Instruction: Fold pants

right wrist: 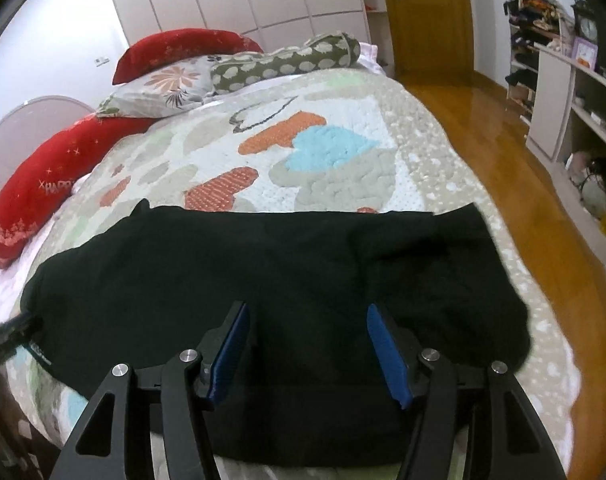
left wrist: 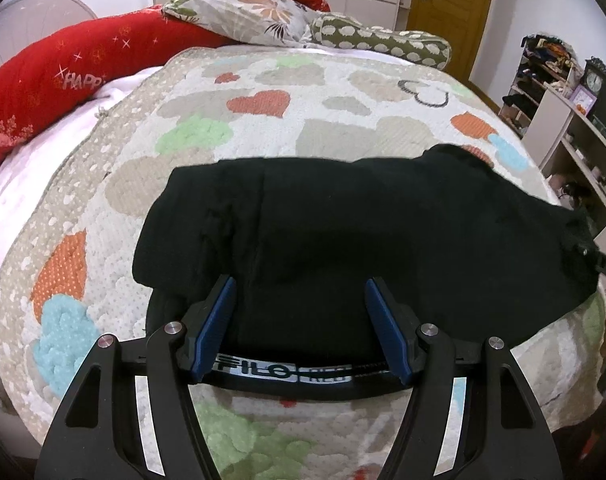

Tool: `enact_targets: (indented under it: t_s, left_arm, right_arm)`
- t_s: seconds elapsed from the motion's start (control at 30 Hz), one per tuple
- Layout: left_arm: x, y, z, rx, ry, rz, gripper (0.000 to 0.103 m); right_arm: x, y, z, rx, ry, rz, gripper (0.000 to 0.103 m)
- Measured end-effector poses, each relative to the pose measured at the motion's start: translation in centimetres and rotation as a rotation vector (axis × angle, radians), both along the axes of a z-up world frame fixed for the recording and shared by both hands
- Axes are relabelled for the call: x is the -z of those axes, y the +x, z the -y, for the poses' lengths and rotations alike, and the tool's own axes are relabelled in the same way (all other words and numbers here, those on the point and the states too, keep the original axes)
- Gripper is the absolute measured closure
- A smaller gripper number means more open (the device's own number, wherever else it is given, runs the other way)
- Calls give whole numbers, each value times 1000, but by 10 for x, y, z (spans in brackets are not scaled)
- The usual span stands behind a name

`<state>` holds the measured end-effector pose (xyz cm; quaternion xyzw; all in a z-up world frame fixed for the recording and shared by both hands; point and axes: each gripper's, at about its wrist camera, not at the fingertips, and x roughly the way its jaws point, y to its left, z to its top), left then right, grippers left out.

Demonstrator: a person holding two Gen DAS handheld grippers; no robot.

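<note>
Black pants [left wrist: 343, 232] lie flat across the heart-patterned quilt [left wrist: 263, 120], folded into a wide band. My left gripper [left wrist: 299, 282] hovers over their near edge towards the left end. It is open, its blue pads [left wrist: 219, 320] wide apart and gripping nothing. A waistband with white lettering [left wrist: 279, 372] runs under the base of its fingers. In the right wrist view the same pants [right wrist: 263, 264] stretch from left to right. My right gripper [right wrist: 308, 307] stands open above their near right part, with only cloth below its pads [right wrist: 387, 352].
Red pillows [left wrist: 55, 80], a floral pillow [left wrist: 239, 16] and a spotted bolster [left wrist: 383, 44] lie at the head of the bed. To the right of the bed are a wooden floor [right wrist: 503, 152], shelves [right wrist: 575, 100] and a door [right wrist: 427, 12].
</note>
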<state>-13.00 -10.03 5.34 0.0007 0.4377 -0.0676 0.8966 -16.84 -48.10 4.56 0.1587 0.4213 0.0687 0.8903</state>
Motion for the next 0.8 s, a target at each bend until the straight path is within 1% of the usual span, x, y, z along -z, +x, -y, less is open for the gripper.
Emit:
enact_targets:
  t_s: [0.1, 0.2, 0.3, 0.4, 0.53, 0.6, 0.63, 0.7, 0.77, 0.8]
  left_arm:
    - [-8, -2, 4, 15, -14, 6, 36]
    - [-18, -4, 11, 39, -41, 11, 36]
    - [-26, -3, 27, 97, -86, 8, 36]
    - [-25, 3, 52, 167, -102, -13, 36]
    - [-20, 19, 98, 294, -129, -78, 36]
    - [-20, 29, 127, 374, -149, -101, 36]
    - [-20, 33, 138, 401, -152, -110, 36]
    - [-19, 43, 170, 487, -153, -144, 36]
    - [-17, 55, 199, 571, -182, -173, 36]
    - [-17, 60, 208, 596, -189, -184, 36]
  right_arm:
    - [-3, -11, 5, 8, -10, 4, 43]
    - [-5, -26, 14, 25, 15, 13, 43]
    - [-4, -40, 22, 19, 61, 18, 43]
    - [-2, -50, 29, 7, 55, -3, 43]
    - [6, -61, 40, 28, 60, -39, 43]
    - [9, -66, 45, 31, 93, -34, 43]
    - [11, -67, 47, 34, 117, -28, 43]
    - [15, -66, 52, 44, 157, -20, 42]
    - [20, -62, 58, 62, 193, -14, 42]
    - [21, -60, 59, 68, 206, -10, 41]
